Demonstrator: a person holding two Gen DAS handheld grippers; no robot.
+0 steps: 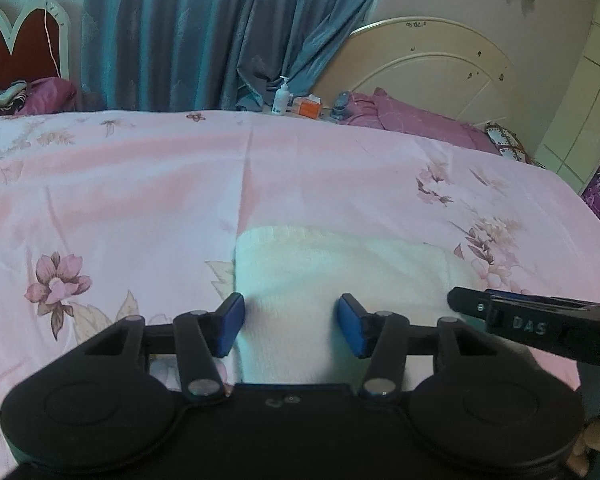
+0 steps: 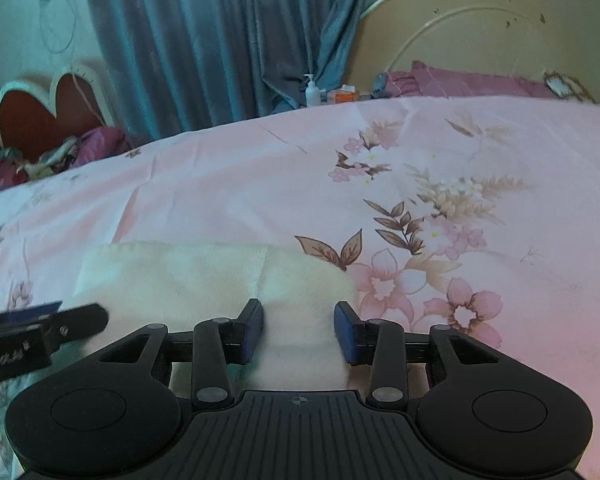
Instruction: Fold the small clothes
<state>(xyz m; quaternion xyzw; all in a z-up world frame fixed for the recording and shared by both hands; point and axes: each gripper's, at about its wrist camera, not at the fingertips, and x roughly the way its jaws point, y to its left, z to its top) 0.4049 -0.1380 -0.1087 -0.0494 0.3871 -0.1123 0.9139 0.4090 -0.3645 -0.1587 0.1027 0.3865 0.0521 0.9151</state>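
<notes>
A white fleecy garment lies flat on the pink flowered bed sheet, folded into a thick pad. My left gripper hovers over its near left part, jaws half apart, with cloth showing between the blue pads but not pinched. My right gripper is over the garment's near right corner, jaws a little narrower, fleece lying between the pads and under them. In the left wrist view, one of the right gripper's fingers juts in from the right. The right wrist view catches one of the left gripper's fingers at the left edge.
The sheet stretches wide around the garment. At the far edge, under blue curtains, stand a pump bottle and an orange box. Purple pillows lean against a cream headboard.
</notes>
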